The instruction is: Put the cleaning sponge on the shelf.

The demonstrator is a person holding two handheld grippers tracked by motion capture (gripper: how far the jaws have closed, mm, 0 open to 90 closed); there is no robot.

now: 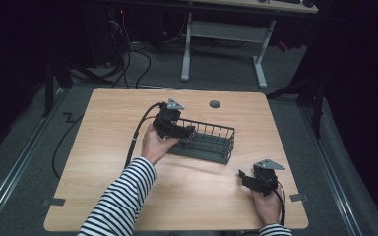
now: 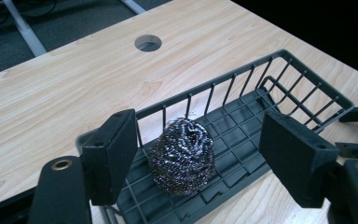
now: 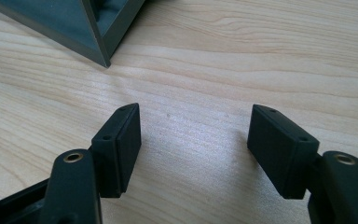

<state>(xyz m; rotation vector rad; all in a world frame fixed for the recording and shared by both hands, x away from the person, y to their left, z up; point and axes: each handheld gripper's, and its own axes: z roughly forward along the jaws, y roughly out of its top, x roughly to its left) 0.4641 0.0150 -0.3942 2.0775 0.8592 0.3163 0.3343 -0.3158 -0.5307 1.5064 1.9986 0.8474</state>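
Steel scourer (image 2: 182, 155), unlabelled, sits in wire basket (image 2: 307, 79) between my left gripper's (image 2: 200, 158) spread jaws; my right gripper (image 3: 193, 149), at basket's 4 o'clock, gapes empty.

The table (image 2: 74, 93) is light wood with a smooth, slightly shiny finish. The basket (image 2: 303, 74) looks like matt dark grey plastic. The scourer (image 2: 182, 154) inside is shiny, rough metal wire. The gripper pads (image 3: 279, 149) are matt black.

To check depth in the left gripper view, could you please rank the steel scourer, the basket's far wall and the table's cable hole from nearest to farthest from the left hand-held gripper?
1. Scourer: between the open jaws, in the basket.
2. Far wall: behind the scourer.
3. Cable hole: on the table beyond the basket.
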